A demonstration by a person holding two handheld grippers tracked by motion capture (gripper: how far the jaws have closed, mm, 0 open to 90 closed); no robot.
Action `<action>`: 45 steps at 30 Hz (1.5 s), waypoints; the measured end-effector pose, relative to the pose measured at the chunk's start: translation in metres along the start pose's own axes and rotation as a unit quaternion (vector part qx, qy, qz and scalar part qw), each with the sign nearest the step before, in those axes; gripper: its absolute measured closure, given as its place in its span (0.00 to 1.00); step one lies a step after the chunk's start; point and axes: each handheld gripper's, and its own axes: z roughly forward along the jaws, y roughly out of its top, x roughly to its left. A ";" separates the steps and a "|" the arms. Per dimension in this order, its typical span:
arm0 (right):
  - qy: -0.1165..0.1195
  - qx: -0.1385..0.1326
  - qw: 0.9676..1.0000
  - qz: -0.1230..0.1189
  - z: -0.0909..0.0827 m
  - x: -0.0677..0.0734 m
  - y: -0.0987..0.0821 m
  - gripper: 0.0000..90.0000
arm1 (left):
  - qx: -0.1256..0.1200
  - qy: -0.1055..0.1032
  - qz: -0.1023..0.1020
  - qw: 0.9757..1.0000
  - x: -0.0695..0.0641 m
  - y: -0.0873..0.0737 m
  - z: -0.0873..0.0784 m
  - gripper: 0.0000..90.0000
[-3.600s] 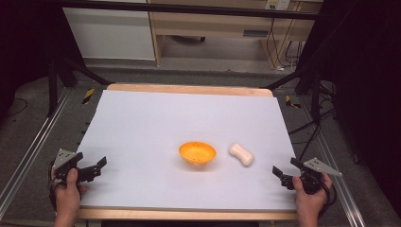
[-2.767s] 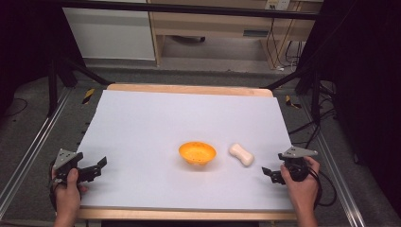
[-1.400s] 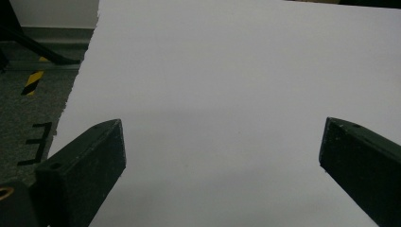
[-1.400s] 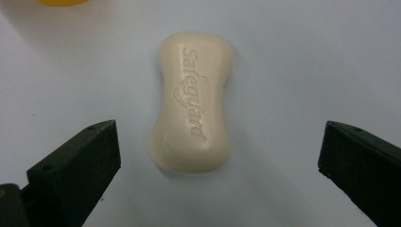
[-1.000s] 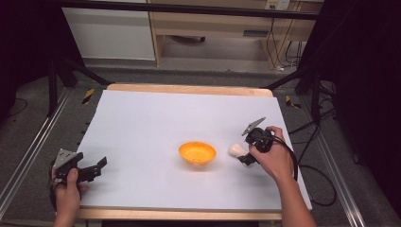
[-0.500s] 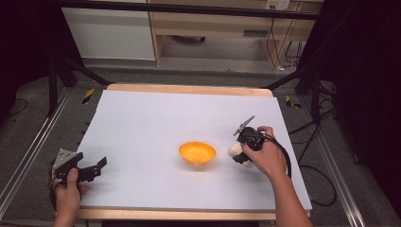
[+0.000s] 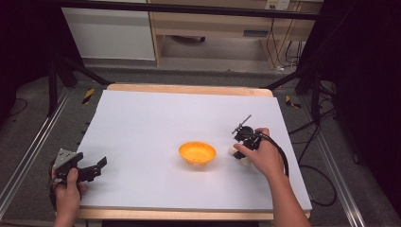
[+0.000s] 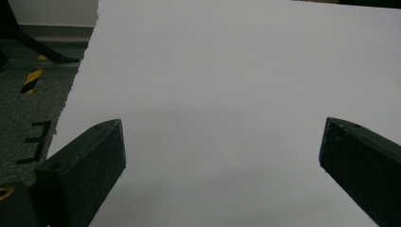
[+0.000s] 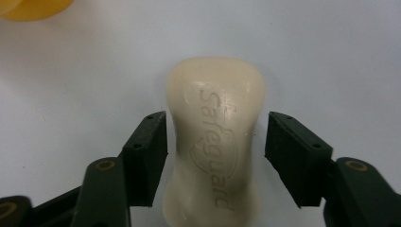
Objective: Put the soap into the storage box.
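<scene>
Carried in from the bench's right edge since the earlier high views, the right tool (image 7: 239,150) is now being held over the bar of soap (image 9: 215,142), just right of the orange bowl (image 7: 197,153) near the middle of the bench (image 7: 142,118). Its jaws have just been closing and are being brought in on either side of the bar's narrowed waist; in the right gripper view a thin gap is being left at each pad, so the soap is bracketed but not yet clenched. The left tool (image 7: 87,169) is being kept released, jaws wide over bare white surface at the near left corner.

The step in hand is judged to be the grasp of the soap. What is being called for next is a final squeeze across the waist, then a lift, probably toward the bowl.

The soap is lying flat, lettering up. Its long axis is being lined up with the tool's own reach, one rounded end pointing away from the hand, roughly toward the bench's far left.
</scene>
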 end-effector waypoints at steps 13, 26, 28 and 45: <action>0.026 0.017 0.999 0.027 0.013 -0.004 -0.006 0.55 | 0.002 0.001 0.004 1.000 -0.001 0.000 0.000 0.01; 0.022 -0.001 1.000 0.019 0.014 -0.003 -0.010 0.55 | 0.003 0.001 0.004 1.000 0.000 0.000 0.000 0.01; 0.022 -0.004 1.000 0.022 0.014 -0.003 -0.011 0.55 | 0.002 0.001 0.002 1.000 0.000 0.000 0.000 0.01; 0.029 0.000 0.999 0.014 0.013 -0.004 -0.010 0.56 | 0.003 -0.001 0.002 1.000 0.001 0.000 0.000 0.01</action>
